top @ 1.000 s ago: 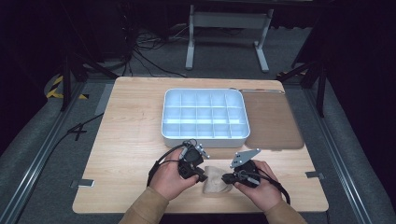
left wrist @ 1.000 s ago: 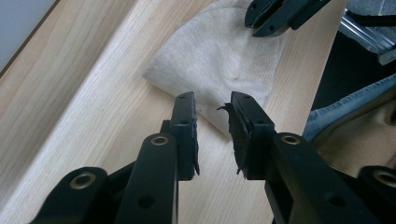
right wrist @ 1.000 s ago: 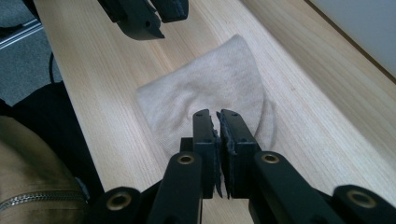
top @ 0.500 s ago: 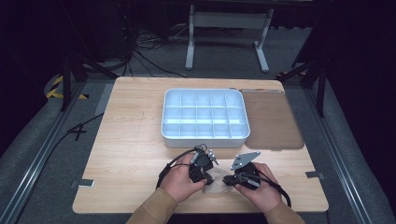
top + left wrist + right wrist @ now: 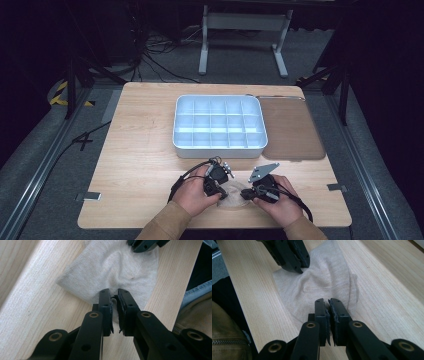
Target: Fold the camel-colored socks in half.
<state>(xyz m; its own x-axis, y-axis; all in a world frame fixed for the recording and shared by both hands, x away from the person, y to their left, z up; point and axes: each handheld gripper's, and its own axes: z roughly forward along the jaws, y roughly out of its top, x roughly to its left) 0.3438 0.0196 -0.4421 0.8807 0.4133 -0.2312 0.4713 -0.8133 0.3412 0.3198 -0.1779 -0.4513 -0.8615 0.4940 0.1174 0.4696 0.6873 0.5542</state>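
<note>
Gripping opposite edges of small beige knitted cloth, lying flat at near edge of pale wooden table, in front of white compartmented plastic tray: left gripper, jaws having just been closing; right gripper clamping likewise.

**Open wood around, tray ahead**

Ahead of both tools stands the compartment tray, blocking forward passage. Left of the left tool, bare surface lies free. Beyond the right tool, the brown mat lies flat.
</note>
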